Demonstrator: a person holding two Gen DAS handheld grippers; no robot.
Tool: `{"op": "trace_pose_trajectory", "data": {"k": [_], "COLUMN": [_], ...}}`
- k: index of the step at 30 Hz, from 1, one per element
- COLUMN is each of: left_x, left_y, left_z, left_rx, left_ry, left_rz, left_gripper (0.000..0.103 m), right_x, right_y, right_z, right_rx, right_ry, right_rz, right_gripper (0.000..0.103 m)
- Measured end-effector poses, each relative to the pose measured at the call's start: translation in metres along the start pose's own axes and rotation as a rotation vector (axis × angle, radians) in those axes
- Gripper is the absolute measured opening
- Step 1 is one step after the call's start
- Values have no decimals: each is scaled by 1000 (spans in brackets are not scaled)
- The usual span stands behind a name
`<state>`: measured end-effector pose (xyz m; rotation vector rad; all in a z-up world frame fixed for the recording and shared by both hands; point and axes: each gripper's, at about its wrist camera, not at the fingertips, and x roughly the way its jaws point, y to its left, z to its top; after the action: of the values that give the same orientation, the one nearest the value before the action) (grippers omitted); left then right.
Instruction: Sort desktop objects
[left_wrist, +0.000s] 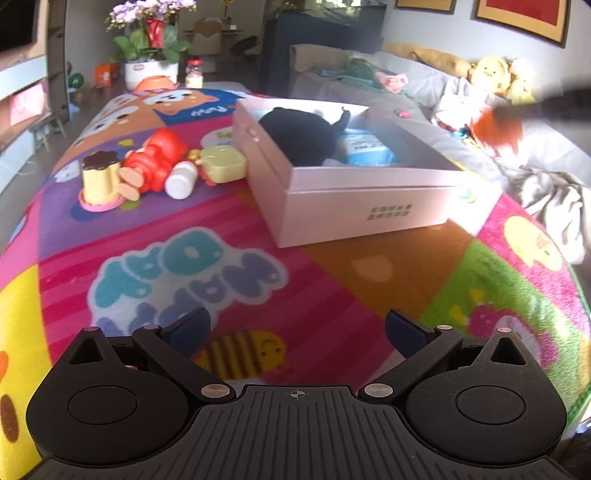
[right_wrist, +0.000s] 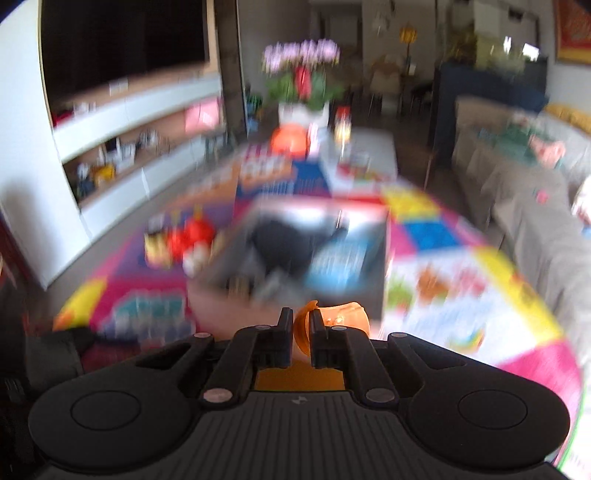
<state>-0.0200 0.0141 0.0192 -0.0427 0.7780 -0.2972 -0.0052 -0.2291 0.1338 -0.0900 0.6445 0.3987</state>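
A white open box (left_wrist: 354, 192) sits on the colourful mat and holds a black item (left_wrist: 299, 136) and a blue packet (left_wrist: 365, 147). Left of it lie a red toy figure (left_wrist: 159, 162), a yellow pudding toy (left_wrist: 99, 181), a white bottle (left_wrist: 181, 181) and a yellow case (left_wrist: 223, 164). My left gripper (left_wrist: 295, 328) is open and empty above the mat. My right gripper (right_wrist: 299, 328) is shut on an orange plastic object (right_wrist: 332, 319), held in the air before the box (right_wrist: 295, 251); that view is blurred. The orange object also shows in the left wrist view (left_wrist: 498, 129), blurred.
A potted orchid (left_wrist: 151, 48), a jar (left_wrist: 194, 74) and an orange bowl (left_wrist: 155, 83) stand at the table's far end. A grey sofa (left_wrist: 424, 92) with plush toys (left_wrist: 491, 74) and clothes runs along the right. A TV unit (right_wrist: 122, 122) is at the left.
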Motion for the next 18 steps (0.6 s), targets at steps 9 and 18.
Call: {"op": "trace_pose_trajectory", "data": {"k": [9, 18], "left_x": [0, 4], "left_y": [3, 38], "left_z": [1, 8], "left_rx": [5, -42], "left_ry": [-15, -92], "left_rz": [25, 195], "left_gripper": [103, 103], "right_x": [36, 76], "right_y": [-13, 20], "right_z": [52, 57], "right_rx": [-10, -11], "right_ry": [-102, -1], "right_rz": [-98, 73], "right_gripper": [22, 32]}}
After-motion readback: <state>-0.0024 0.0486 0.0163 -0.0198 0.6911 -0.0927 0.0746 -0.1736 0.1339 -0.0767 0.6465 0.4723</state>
